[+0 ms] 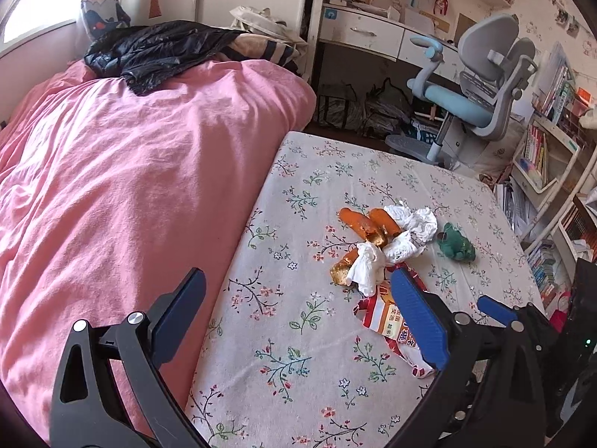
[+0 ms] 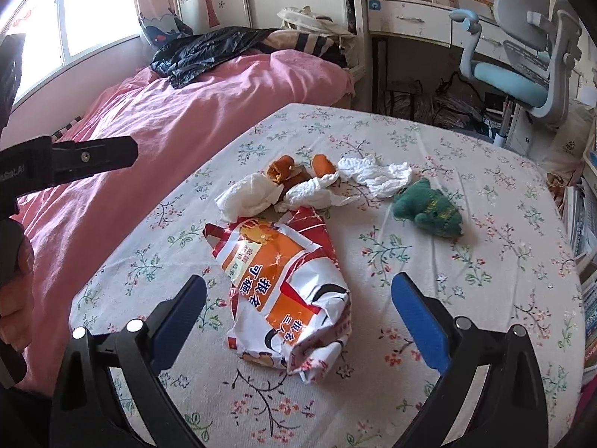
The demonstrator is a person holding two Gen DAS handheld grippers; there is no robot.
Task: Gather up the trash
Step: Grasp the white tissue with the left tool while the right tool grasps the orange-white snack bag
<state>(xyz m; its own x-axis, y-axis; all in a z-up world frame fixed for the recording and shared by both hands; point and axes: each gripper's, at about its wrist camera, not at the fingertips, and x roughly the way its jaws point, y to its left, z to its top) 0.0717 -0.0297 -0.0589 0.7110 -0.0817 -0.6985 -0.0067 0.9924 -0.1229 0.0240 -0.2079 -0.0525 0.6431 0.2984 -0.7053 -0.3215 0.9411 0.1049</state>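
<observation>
On the floral tablecloth (image 2: 485, 261) lies a crumpled red, orange and white snack bag (image 2: 283, 287). My right gripper (image 2: 298, 278) is open, one blue pad on each side of the bag, not closed on it. Beyond it lie white crumpled tissues (image 2: 250, 196) and orange wrappers (image 2: 281, 168). My left gripper (image 1: 297, 272) is open and empty over the cloth, left of the tissues (image 1: 367, 267) and wrappers (image 1: 373, 224); its right pad overlaps the bag (image 1: 395, 321). A black plastic bag (image 1: 156, 52) rests on the pink quilt.
A green plush toy (image 2: 429, 211) sits right of the tissues. The bed's pink quilt (image 1: 112, 186) borders the table on the left. A grey-blue desk chair (image 1: 477, 100), a desk and bookshelves (image 1: 541, 156) stand beyond. A hand (image 2: 15, 291) holds the left gripper's body (image 2: 74, 164).
</observation>
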